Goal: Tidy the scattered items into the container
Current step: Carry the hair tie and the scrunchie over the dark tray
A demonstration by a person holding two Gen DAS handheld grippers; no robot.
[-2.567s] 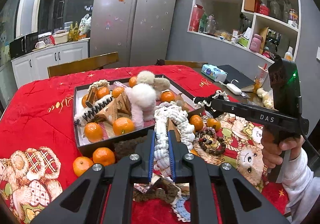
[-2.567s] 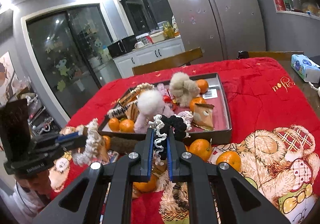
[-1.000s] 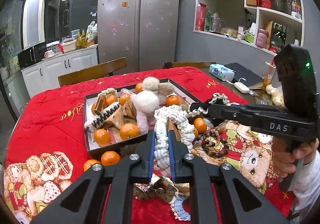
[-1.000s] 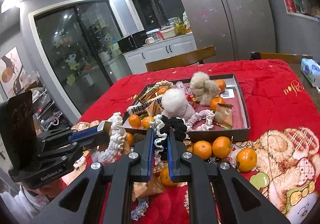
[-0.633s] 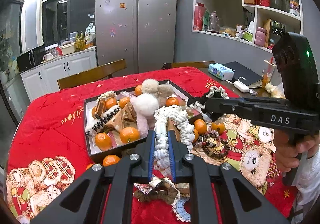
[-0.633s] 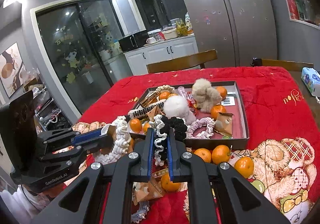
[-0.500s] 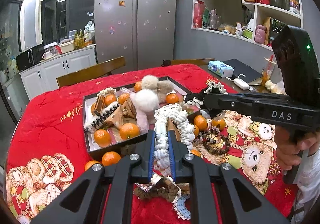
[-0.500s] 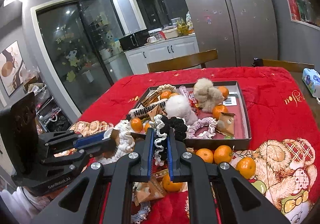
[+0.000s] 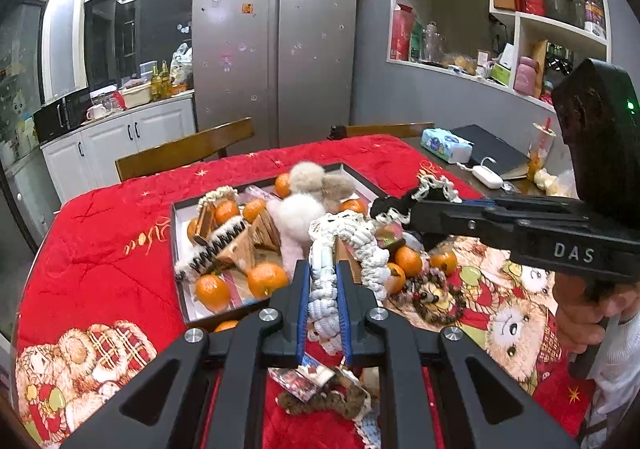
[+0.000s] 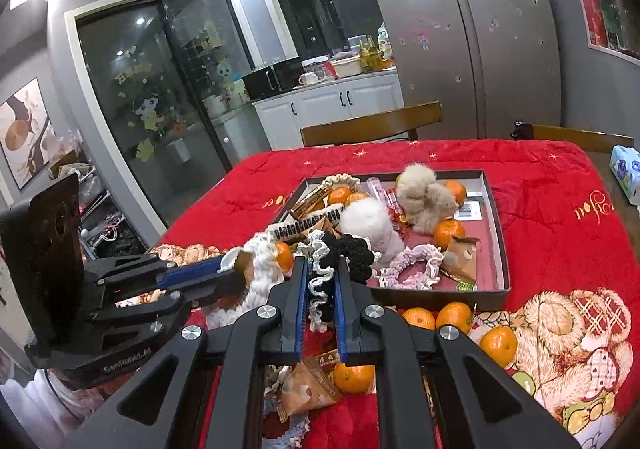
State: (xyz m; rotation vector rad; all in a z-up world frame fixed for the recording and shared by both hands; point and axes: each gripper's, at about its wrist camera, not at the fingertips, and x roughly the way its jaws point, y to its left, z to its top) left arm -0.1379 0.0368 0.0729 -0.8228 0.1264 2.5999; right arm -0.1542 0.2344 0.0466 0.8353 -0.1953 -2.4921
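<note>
Left tongs (image 9: 323, 277): mine, clamped tight on a chunky white scrunchie (image 9: 352, 237) that loops up and out past the tips, held in the air above the near edge of the tray.
Right tongs (image 10: 320, 277): also pinched down, on a black scrunchie with white frilly trim (image 10: 344, 249); it dangles between the blue pads, just in front of the tray's near wall.
Each other: from the left wrist view my right tongs (image 9: 394, 205) poke in from the right, scrunchie at the tip; from the right wrist view the left tongs (image 10: 236, 269) come in from the left.
Tray (image 10: 502, 249): dark shallow box in the middle of the table, already pretty stuffed with tangerines, a white pompom (image 10: 366, 219), a beige fluffy one (image 10: 424, 193), a pink scrunchie (image 10: 408, 263) and snack packets.
Still loose: a few tangerines (image 10: 454, 315) right beside the tray's near wall, a wooden bead bracelet (image 9: 434, 299), a brown scrunchie (image 9: 328, 401) and a snack packet (image 10: 310, 381) under my tongs.
Table (image 9: 100, 233): covered in a red blanket with teddy bears.
</note>
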